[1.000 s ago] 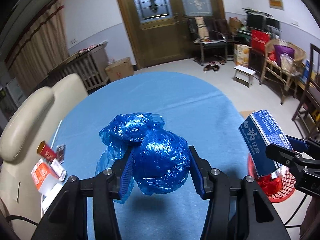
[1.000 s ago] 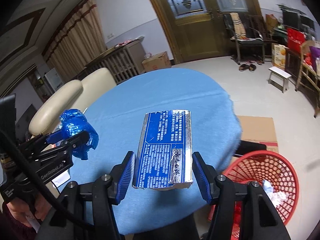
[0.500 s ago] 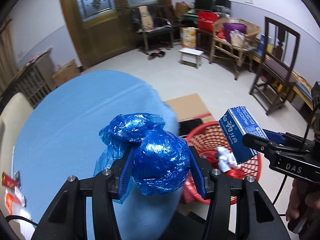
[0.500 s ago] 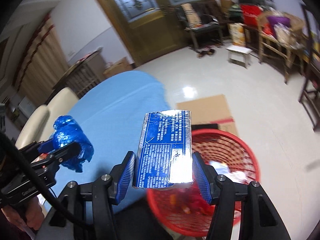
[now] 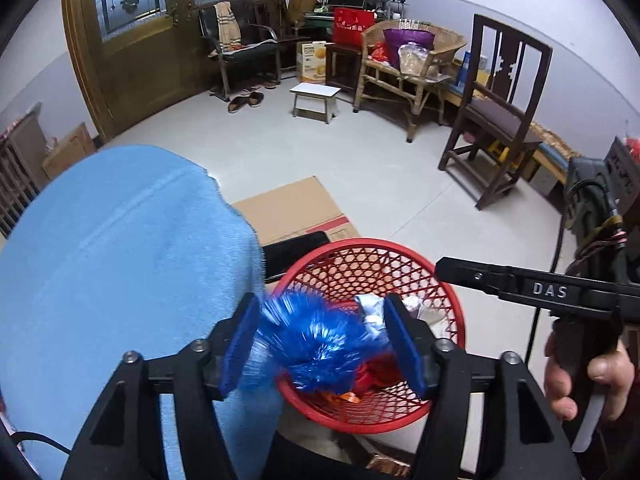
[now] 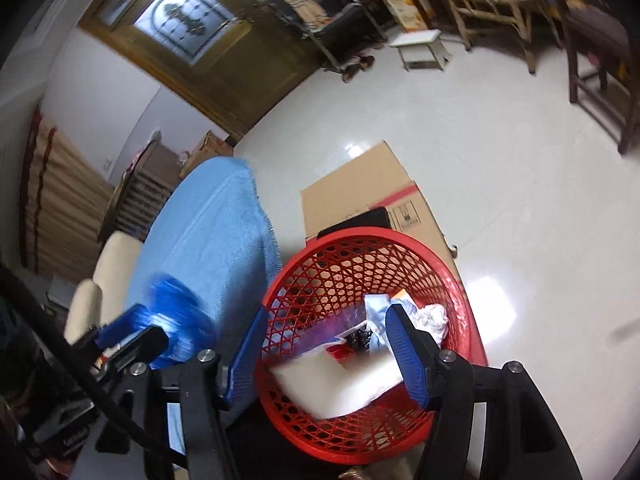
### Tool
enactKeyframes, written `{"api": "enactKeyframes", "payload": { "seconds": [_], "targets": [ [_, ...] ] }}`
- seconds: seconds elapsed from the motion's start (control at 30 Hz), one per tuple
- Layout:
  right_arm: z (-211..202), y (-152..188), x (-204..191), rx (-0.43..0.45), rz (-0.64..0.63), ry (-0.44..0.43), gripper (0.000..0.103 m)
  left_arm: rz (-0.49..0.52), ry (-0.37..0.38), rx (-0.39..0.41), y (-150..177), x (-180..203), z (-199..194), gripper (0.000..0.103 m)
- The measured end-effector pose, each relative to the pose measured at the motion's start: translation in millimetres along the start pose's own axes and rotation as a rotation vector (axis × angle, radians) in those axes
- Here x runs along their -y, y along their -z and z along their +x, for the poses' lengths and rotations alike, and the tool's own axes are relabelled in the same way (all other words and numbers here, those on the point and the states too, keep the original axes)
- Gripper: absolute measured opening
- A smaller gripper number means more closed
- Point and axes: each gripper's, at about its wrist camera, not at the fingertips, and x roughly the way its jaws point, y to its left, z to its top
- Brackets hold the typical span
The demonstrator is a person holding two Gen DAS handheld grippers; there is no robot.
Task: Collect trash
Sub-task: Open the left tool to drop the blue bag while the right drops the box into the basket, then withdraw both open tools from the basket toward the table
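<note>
Red plastic lattice basket (image 5: 448,292) stands on the floor just beside the tabletop with its light blue cloth (image 5: 120,264), and it already holds crumpled white paper (image 6: 434,316), a pale blue scrap, something dark and some red and orange wrappers low in its bowl. Your left tool (image 5: 320,344) hangs over the basket's near rim with its jaws opening; the crumpled blue plastic bag (image 5: 316,344) is a motion-blurred streak between the blue pads, and no pad presses on it. From the right wrist camera the same bag shows as a blue smear at the tip of that tool, over the cloth's edge. Your right tool (image 6: 320,352) is also over the basket, jaws opening, with a blurred whitish block (image 6: 340,384) inside the basket below the gap between its pads; you cannot tell what it is, and nothing is pinched.

Behind the basket a flattened brown cardboard box (image 5: 288,208) lies on the pale floor, with a flat black object (image 5: 294,252) resting against its near edge. Further off stand a dark wooden chair (image 5: 496,128), a small white stool (image 5: 314,100) and a wicker armchair piled with bags. Your hand (image 5: 588,376) grips the right tool's handle at the picture's right edge.
</note>
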Motion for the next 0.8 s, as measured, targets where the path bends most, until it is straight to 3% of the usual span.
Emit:
{"api": "enactKeyframes", "payload": {
  "seconds": [0.2,0.37,0.43,0.6,0.8],
  "targets": [
    [-11.3,0.2,-22.0,0.051,-0.059,0.004,0.065,-0.013,0.009,0.089,-1.0,-6.8,-27.2,0.074],
    [-24.2,5.4,-73.0,0.117,-0.202,0.014,0.065,-0.041,-0.081,0.196,13.5,-30.2,-77.6,0.077],
    [-26.3,11.1,-97.3,0.132,-0.261,0.003,0.065,-0.08,-0.194,0.228,27.8,-49.8,-101.8,0.084],
    [-21.7,46.9,-180.3,0.161,-0.461,-0.048,0.065,-0.198,-0.479,0.248,75.7,-99.7,-154.6,0.084],
    [0.8,97.9,-259.6,0.09,-0.623,-0.12,0.066,-0.372,-0.648,0.233,134.4,-149.7,-200.1,0.084]
  ]
}}
